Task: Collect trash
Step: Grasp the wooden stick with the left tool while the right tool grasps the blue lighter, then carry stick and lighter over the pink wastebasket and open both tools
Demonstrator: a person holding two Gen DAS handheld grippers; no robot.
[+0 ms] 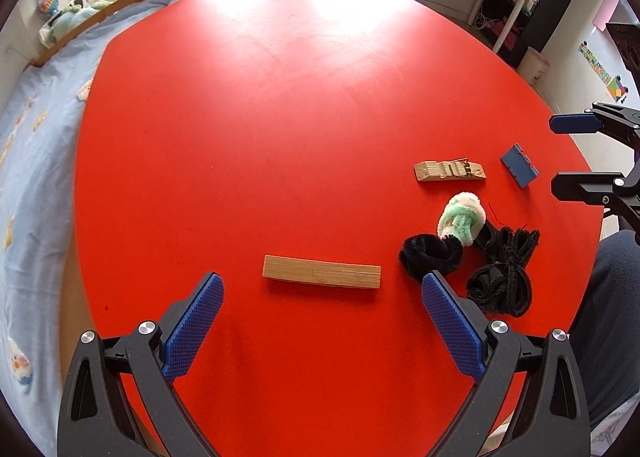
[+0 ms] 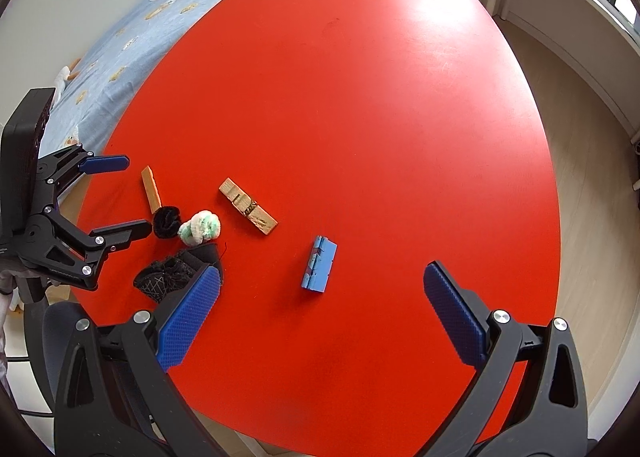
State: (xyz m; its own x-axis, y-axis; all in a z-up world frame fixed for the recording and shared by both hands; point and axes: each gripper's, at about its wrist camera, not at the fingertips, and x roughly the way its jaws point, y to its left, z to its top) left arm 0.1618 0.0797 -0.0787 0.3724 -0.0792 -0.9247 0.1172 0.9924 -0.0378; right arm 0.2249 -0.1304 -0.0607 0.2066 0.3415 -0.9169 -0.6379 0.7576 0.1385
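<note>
Trash sits in a loose cluster on the red bench, all toward the near right corner as the left camera sees it. A wooden stick lies flat right ahead of the left hand-held gripper, whose jaws stand wide open and empty. Just to its right, a black fuzzy ring touches a green-and-white fuzzy ball, and a tangle of black straps crowds in beside them. Further out lie a broken clothespin and a small blue plastic piece, that one squarely in front of the right hand-held gripper, also spread wide with nothing in it.

Risks, as I judge them: the stick is thin and flat, so the pads could skate over it or flick it away. The fuzzy bits and straps are touching, so one grab may drag a neighbour along and drop it. No bin shows in either view.
</note>
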